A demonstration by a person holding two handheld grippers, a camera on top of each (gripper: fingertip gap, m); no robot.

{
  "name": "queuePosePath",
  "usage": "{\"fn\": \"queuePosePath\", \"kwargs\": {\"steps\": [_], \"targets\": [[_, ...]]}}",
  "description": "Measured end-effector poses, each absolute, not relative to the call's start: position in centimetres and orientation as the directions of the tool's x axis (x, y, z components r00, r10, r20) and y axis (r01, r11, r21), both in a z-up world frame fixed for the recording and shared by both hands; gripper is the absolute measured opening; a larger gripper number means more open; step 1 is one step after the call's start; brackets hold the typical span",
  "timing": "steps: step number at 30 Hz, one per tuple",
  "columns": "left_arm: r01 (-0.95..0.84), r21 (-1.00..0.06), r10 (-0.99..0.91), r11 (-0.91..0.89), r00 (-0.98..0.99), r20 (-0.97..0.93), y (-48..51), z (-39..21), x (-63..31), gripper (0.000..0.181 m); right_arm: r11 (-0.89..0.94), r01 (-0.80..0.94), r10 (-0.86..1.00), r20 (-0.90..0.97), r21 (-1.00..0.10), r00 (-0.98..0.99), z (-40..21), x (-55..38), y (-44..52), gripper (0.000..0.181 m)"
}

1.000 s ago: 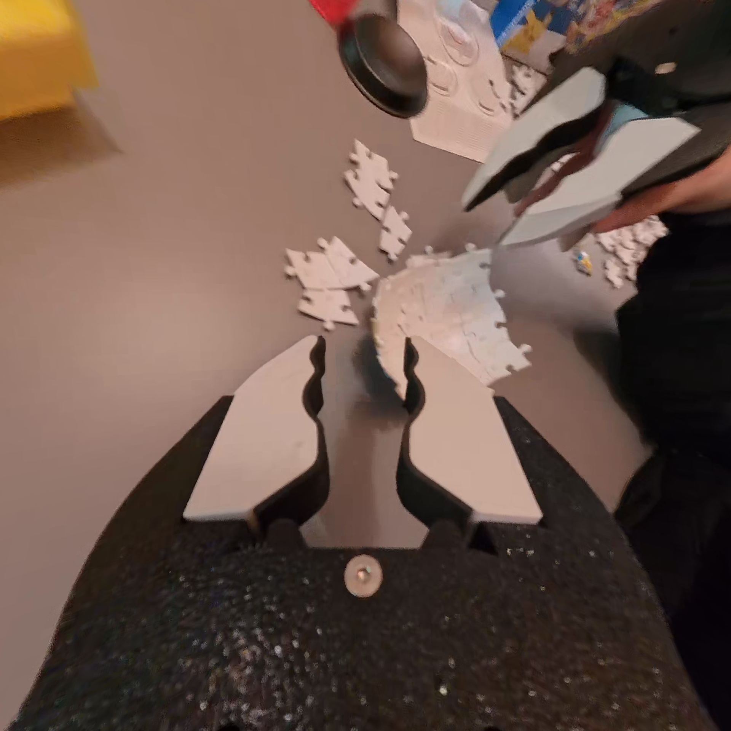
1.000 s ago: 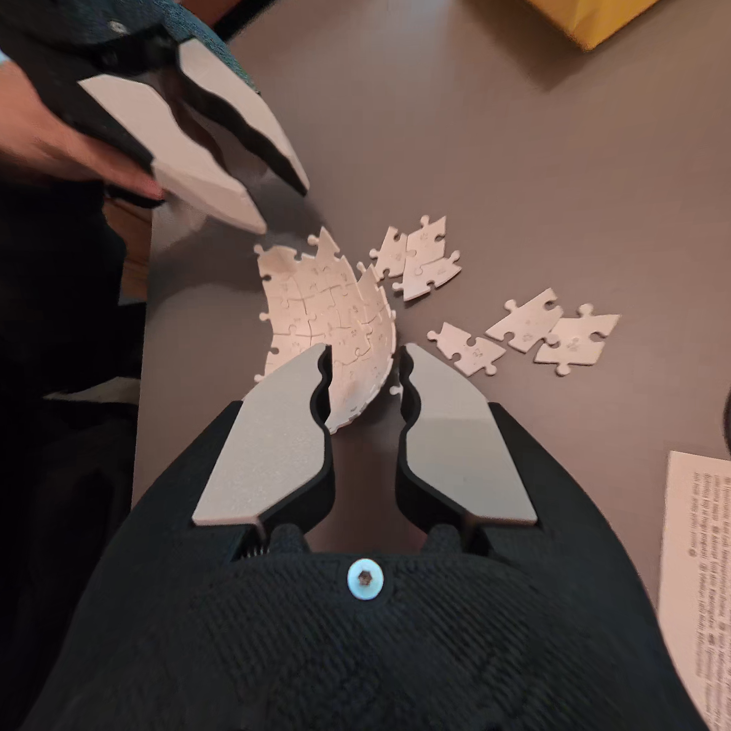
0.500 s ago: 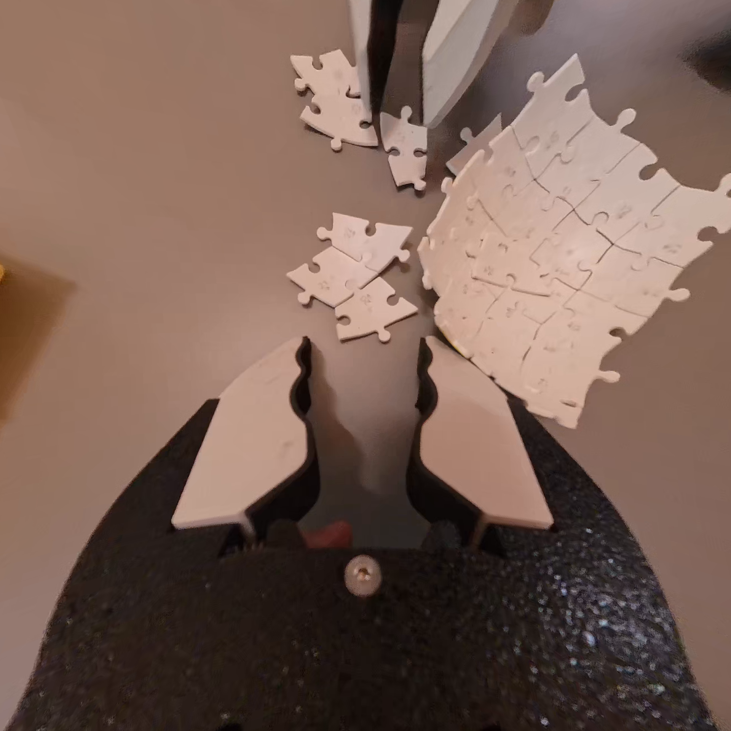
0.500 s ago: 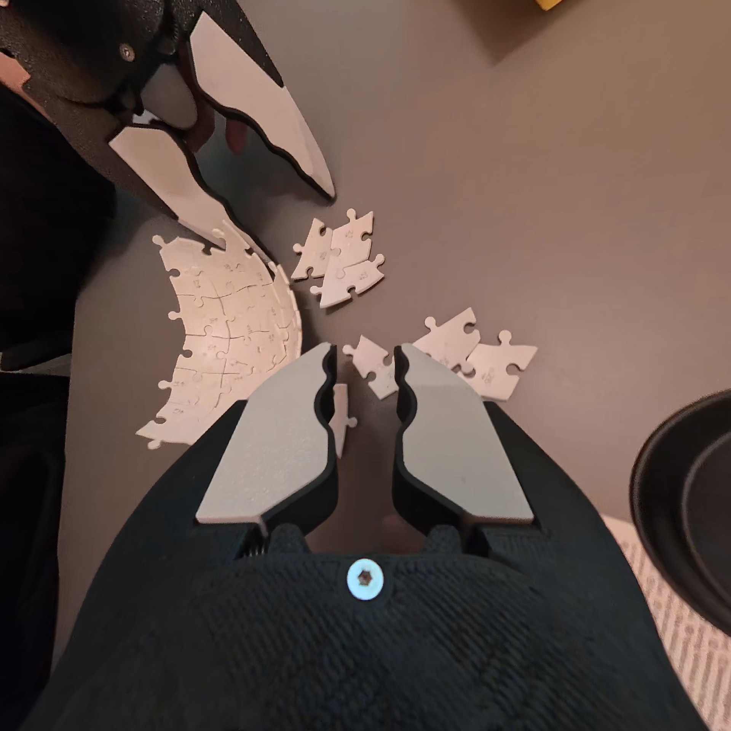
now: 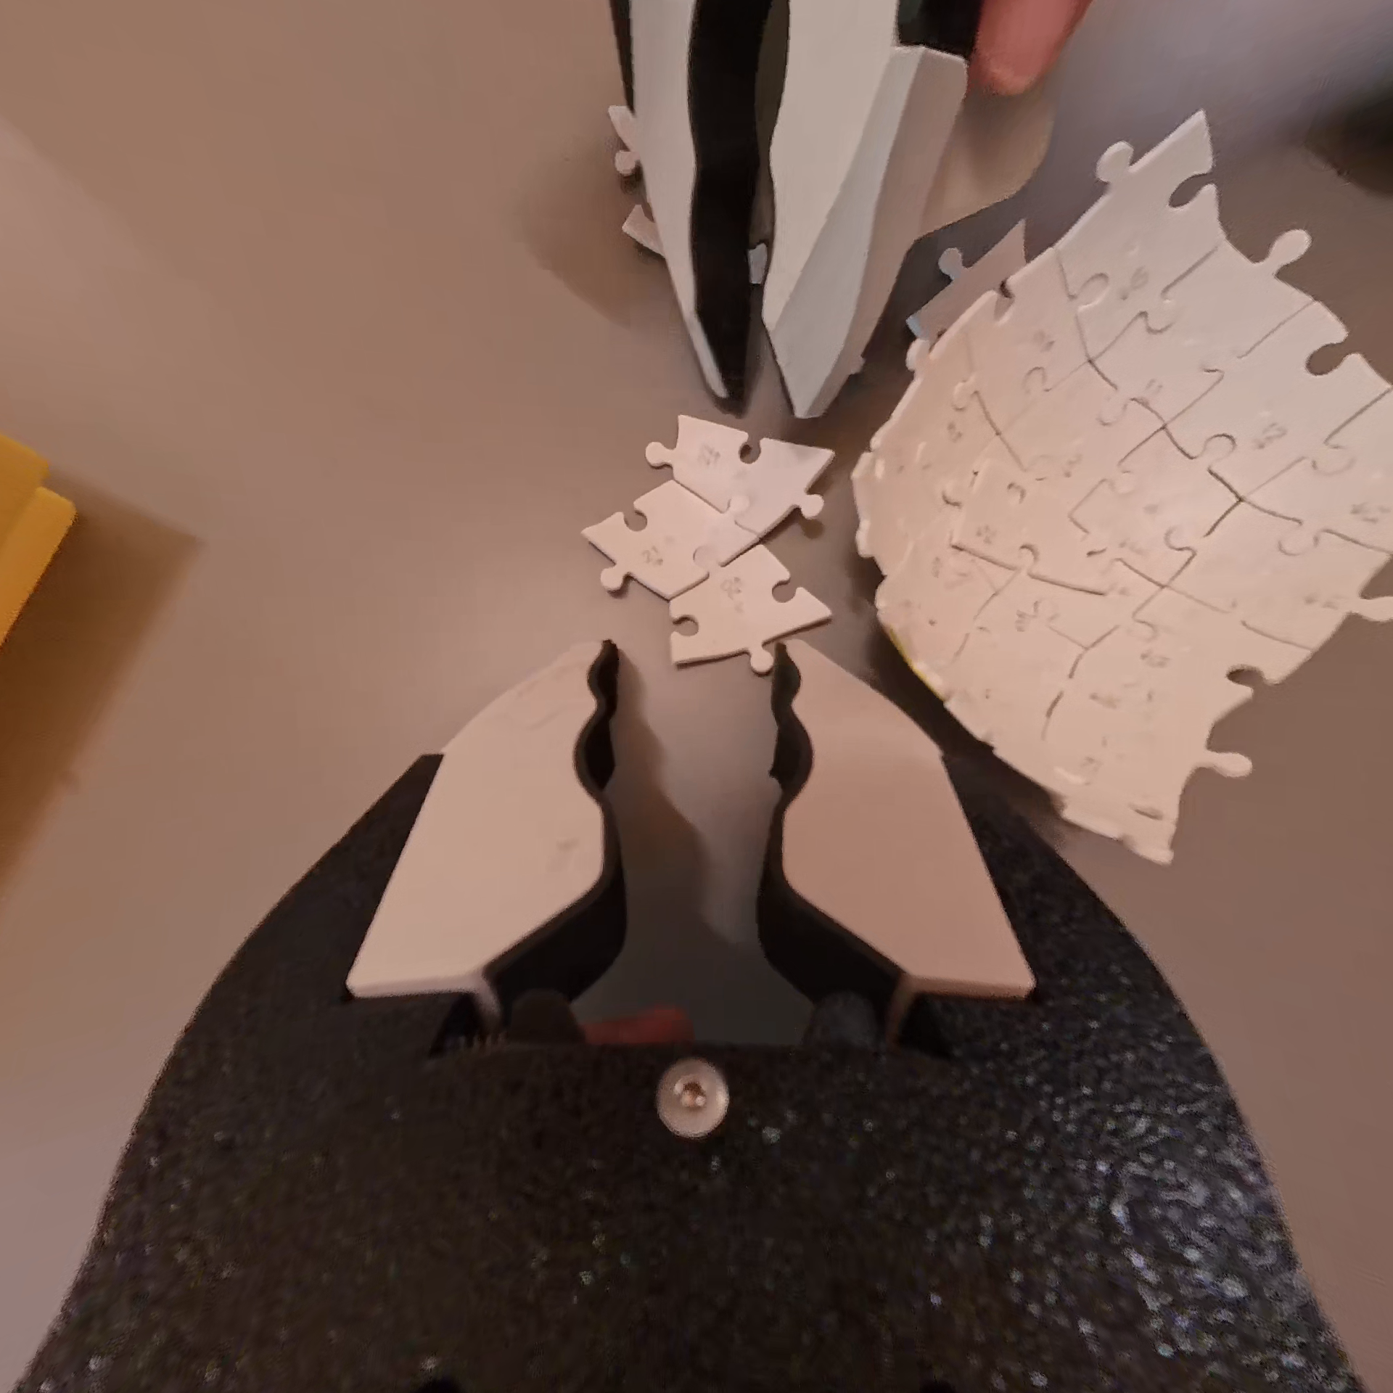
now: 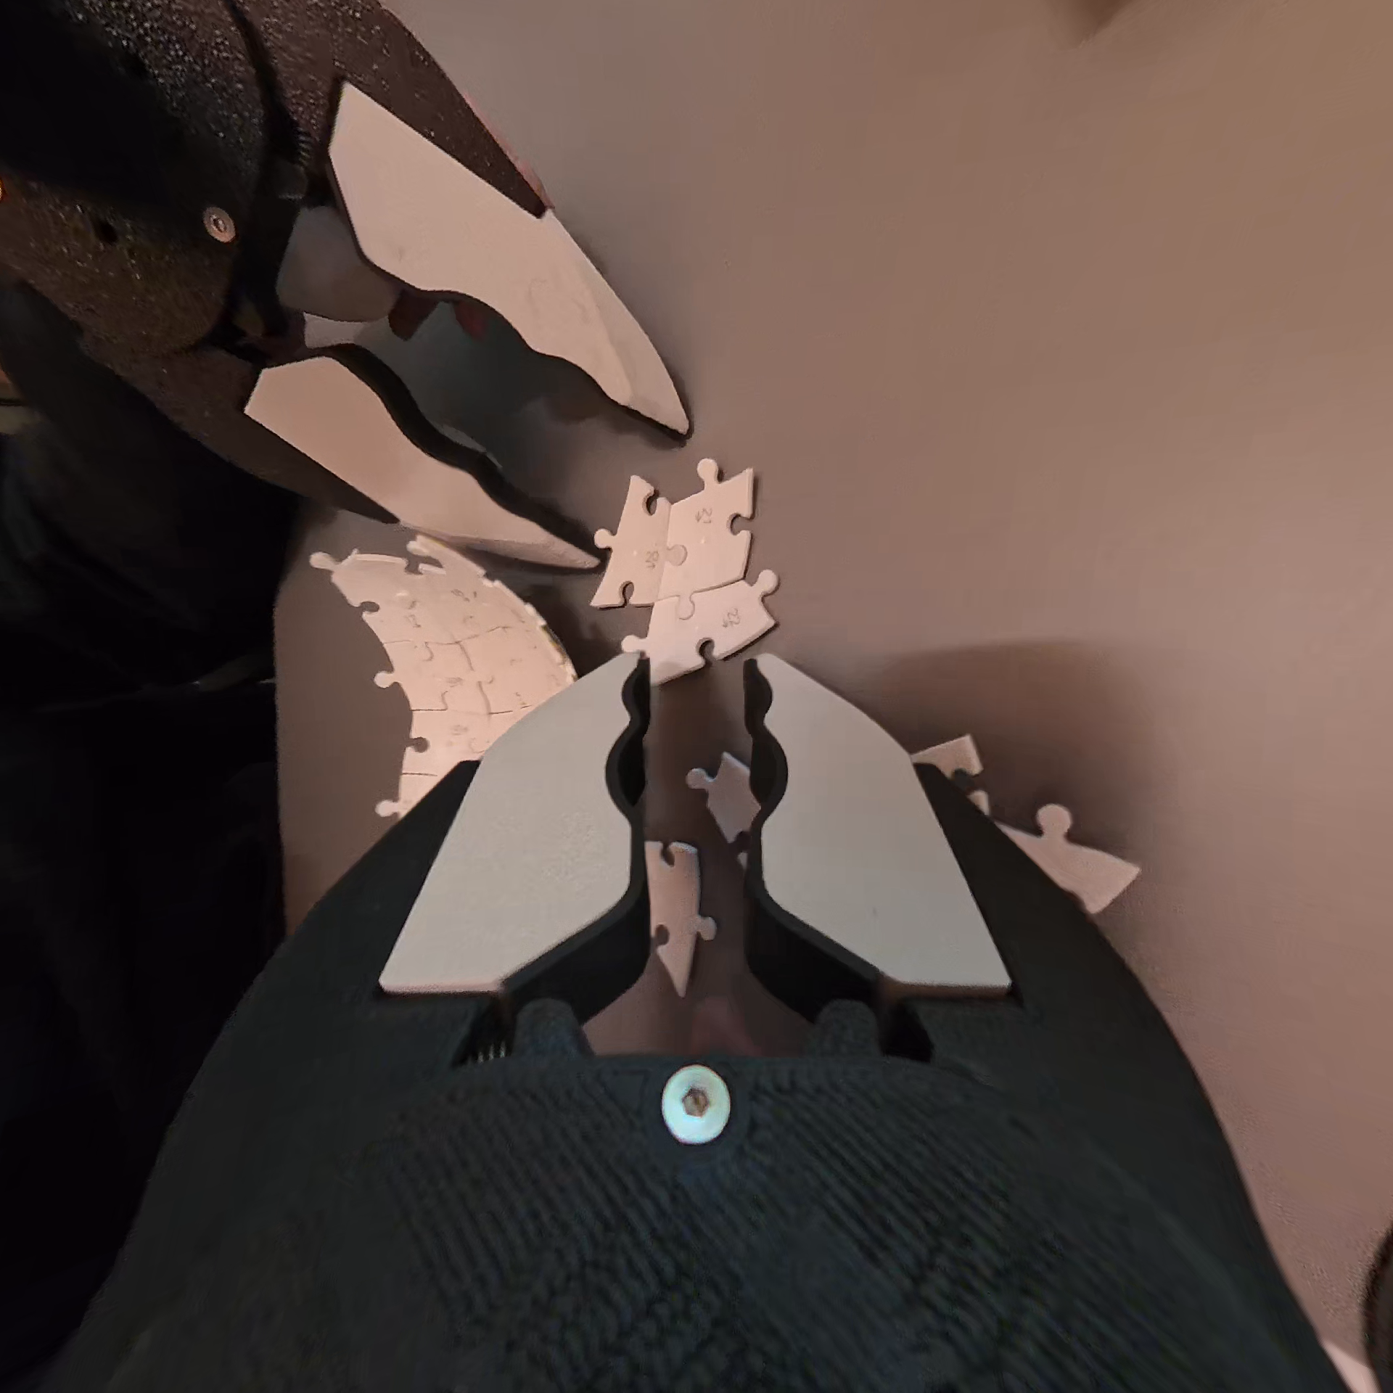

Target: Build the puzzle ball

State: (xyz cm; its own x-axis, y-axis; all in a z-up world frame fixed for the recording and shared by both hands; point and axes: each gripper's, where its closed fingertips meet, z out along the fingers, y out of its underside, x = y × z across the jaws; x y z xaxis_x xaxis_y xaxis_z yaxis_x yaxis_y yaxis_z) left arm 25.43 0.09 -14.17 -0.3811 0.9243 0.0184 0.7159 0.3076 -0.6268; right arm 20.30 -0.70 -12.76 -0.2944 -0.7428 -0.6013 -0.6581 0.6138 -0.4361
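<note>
Two grippers: left gripper point(image 5: 693, 663) and right gripper point(image 6: 695, 667), jaws spread, empty
Between them: three-piece cluster point(image 5: 708, 543) on table point(image 5: 301, 377)
Beside: curved shell point(image 5: 1131, 490)

**A plain tabletop, room unclear**

A smooth grey-brown table point(image 5: 301, 301) fills both views under warm, dim indoor light. A yellow object point(image 5: 22, 528) sits at the left edge of the left wrist view. White puzzle pieces point(image 5: 708, 543) lie scattered, suggesting a hobby or test desk; nothing else marks the room's kind.
</note>
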Motion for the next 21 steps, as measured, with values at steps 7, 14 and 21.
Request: {"fn": "queuePosePath", "kwargs": {"steps": [7, 14, 21], "targets": [[0.686, -0.662, 0.918, 0.302, -0.396, 0.008, -0.4, -14.2, 24.9, 0.036, 0.748, -0.569, -0.595, -0.725, -0.343, -0.346, -12.9, 19.9, -1.1, 0.021], [0.649, -0.687, 0.909, 0.326, -0.414, 0.039, -0.7, -14.1, 24.4, 0.033, 0.789, -0.533, -0.532, -0.774, -0.306, -0.343, -12.8, 20.0, -0.9, 0.018], [0.653, -0.695, 0.916, 0.301, -0.401, 0.02, -0.7, -14.1, 23.8, 0.03, 0.816, -0.501, -0.493, -0.799, -0.287, -0.345, -13.1, 20.3, -1.2, 0.011]]}}
